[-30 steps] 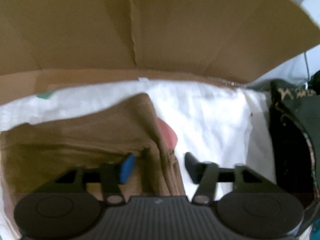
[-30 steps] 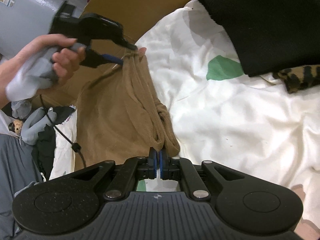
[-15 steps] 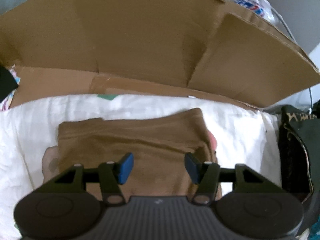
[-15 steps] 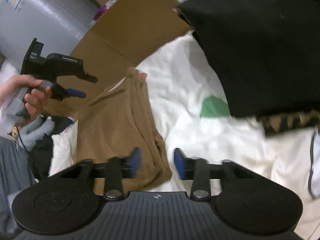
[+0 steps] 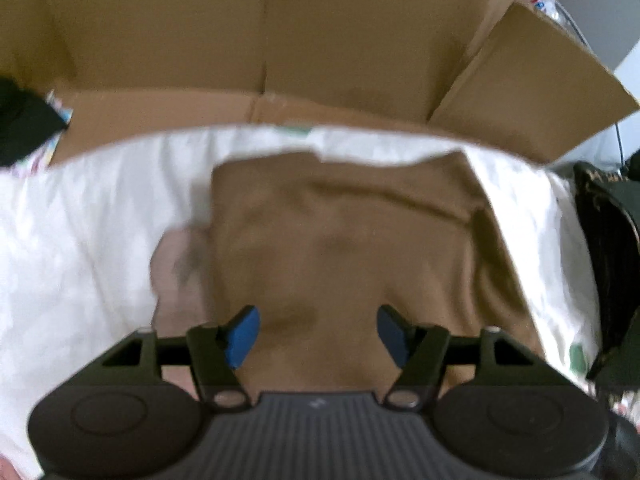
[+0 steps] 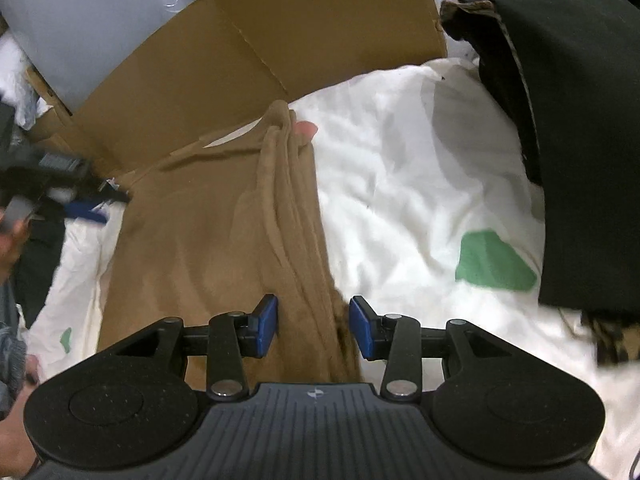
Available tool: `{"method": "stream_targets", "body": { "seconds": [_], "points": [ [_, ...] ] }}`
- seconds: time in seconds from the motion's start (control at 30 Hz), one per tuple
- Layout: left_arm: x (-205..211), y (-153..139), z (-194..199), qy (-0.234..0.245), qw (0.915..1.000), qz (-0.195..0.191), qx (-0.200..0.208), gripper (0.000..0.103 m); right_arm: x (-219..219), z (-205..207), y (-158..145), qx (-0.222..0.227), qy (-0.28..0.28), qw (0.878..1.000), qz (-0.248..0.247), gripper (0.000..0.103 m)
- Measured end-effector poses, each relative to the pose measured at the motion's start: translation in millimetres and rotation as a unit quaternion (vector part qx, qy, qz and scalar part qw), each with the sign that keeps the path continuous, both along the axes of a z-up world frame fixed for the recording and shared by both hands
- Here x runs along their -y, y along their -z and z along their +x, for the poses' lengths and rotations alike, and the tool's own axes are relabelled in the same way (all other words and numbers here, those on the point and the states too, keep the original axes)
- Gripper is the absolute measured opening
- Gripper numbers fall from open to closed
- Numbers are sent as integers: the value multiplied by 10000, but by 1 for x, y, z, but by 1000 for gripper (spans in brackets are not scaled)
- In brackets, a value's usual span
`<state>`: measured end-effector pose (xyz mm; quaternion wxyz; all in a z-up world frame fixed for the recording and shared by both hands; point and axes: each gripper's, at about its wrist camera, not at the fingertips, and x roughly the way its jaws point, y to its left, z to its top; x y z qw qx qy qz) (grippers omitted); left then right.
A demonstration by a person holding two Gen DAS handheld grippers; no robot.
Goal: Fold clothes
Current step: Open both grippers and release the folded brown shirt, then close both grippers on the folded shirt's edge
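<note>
A folded tan garment (image 5: 344, 248) (image 6: 208, 248) lies flat on a white sheet (image 5: 80, 240) (image 6: 400, 200). In the left wrist view my left gripper (image 5: 318, 334) hovers open over the garment's near edge, nothing between its blue pads. In the right wrist view my right gripper (image 6: 313, 328) is open too, its jaws straddling the bunched folded edge of the garment without pinching it. The left gripper (image 6: 86, 204), held by a hand, shows blurred at the left of the right wrist view, away from the cloth.
A flattened cardboard box (image 5: 280, 40) (image 6: 260, 52) stands behind the sheet. A black garment with leopard-print trim (image 6: 568, 120) (image 5: 608, 264) is piled at the right. The sheet has green patches (image 6: 494, 262). A grey bag (image 6: 80, 12) sits behind the cardboard.
The right gripper let go of the tan garment's edge and opened. The left gripper also released its corner and drew back. The garment now lies flat and folded.
</note>
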<state>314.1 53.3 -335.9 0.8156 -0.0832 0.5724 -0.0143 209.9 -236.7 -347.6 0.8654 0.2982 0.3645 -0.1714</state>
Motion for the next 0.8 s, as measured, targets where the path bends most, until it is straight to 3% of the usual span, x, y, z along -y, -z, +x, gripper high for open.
{"method": "stream_targets", "body": {
  "seconds": [0.3, 0.43, 0.47, 0.67, 0.8],
  "points": [
    [-13, 23, -66, -188, 9984, -346, -415, 66, 7, -4, 16, -96, -198, 9997, 66, 43],
    [-23, 37, -93, -558, 9942, -624, -668, 42, 10, -13, 18, 5, -208, 9994, 276, 38],
    [-25, 38, -99, -621, 9932, -698, -694, 42, 10, -15, 19, 12, -243, 9991, 354, 34],
    [-35, 49, -134, -984, 9852, -1120, -847, 46, 18, -19, 23, 36, -303, 9963, 799, 36],
    [-27, 59, -147, -964, 9851, -1088, -917, 49, 19, -17, 27, 61, -264, 9953, 925, 37]
  ]
}}
